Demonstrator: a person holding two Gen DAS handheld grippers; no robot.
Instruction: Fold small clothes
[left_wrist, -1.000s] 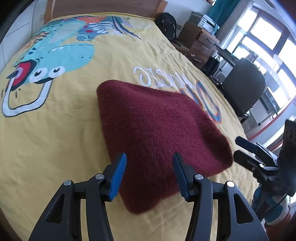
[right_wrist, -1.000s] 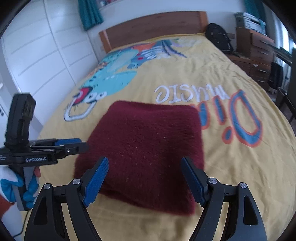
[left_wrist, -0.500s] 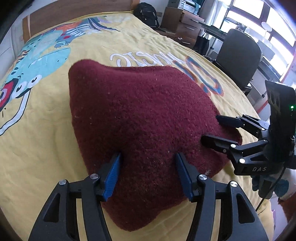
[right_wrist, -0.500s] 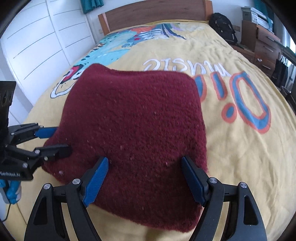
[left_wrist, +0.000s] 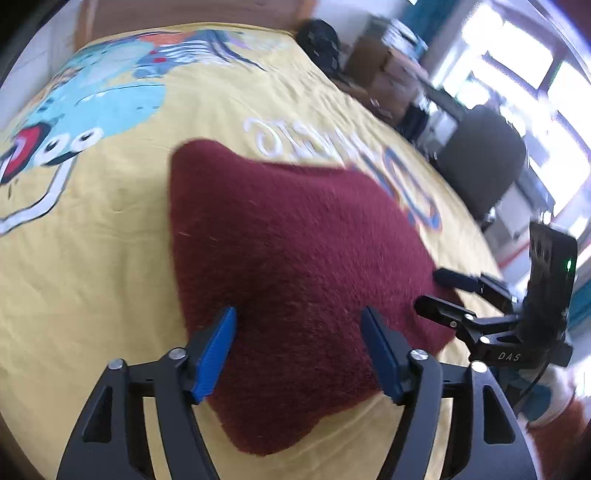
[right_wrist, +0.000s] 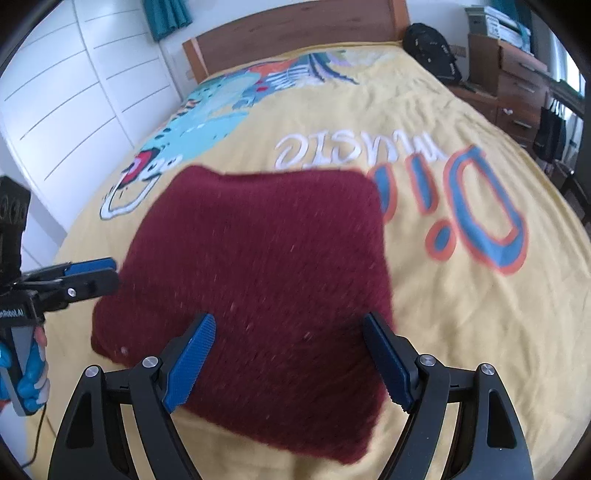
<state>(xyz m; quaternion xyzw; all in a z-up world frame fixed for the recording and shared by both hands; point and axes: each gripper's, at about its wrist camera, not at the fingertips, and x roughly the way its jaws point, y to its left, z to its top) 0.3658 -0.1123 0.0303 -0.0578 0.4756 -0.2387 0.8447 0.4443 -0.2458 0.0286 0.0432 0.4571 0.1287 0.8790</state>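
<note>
A folded dark red woolly garment (left_wrist: 295, 266) lies flat on the yellow printed bedspread (left_wrist: 92, 240); it also shows in the right wrist view (right_wrist: 266, 280). My left gripper (left_wrist: 297, 349) is open and empty, its blue pads hovering over the garment's near left corner. My right gripper (right_wrist: 286, 356) is open and empty over the near right part. Each gripper shows in the other's view: the right one (left_wrist: 443, 291) at the garment's right edge, the left one (right_wrist: 99, 277) at its left edge, both with jaws apart.
The bed has a wooden headboard (right_wrist: 295, 33). A black backpack (right_wrist: 432, 55) and wooden drawers (right_wrist: 517, 85) stand right of the bed. A dark office chair (left_wrist: 480, 162) stands by the windows. White wardrobe doors (right_wrist: 74, 92) line the left side.
Both grippers came down close to the garment's near edge half a second ago and have now pulled back and up a little. The garment lies flat again.
</note>
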